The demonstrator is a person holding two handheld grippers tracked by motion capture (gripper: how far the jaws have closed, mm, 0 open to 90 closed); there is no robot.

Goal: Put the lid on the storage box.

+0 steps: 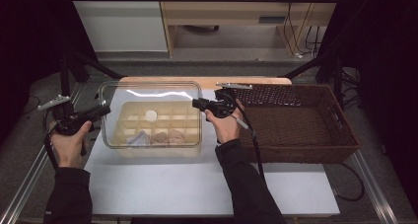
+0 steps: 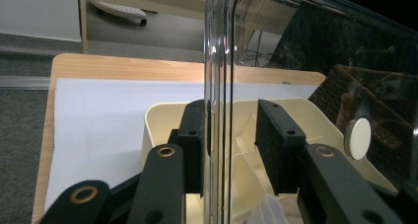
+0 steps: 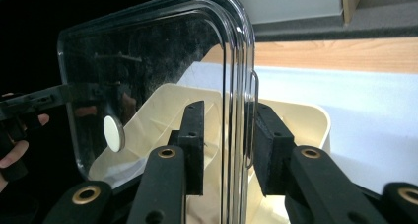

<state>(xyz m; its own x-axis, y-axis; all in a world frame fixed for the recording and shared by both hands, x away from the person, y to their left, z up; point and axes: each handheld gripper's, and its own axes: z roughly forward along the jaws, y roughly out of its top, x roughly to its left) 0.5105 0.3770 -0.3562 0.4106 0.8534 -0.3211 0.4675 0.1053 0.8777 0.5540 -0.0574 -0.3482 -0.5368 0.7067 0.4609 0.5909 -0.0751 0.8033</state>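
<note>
A clear plastic lid with a white disc in its middle stands nearly upright over a cream compartment box. My left gripper straddles its left short edge and my right gripper its right short edge. In the left gripper view the lid runs between the jaws: the left pad touches its rim, the right pad stands off. In the right gripper view the lid sits between the jaws, right pad at the rim, a gap at the left pad. Where its lower edge rests is hidden.
A large brown wicker basket stands right of the box, close behind my right hand. Pale wrapped items lie in the box's near compartments. A white sheet covers the table. Metal rails run along both table sides.
</note>
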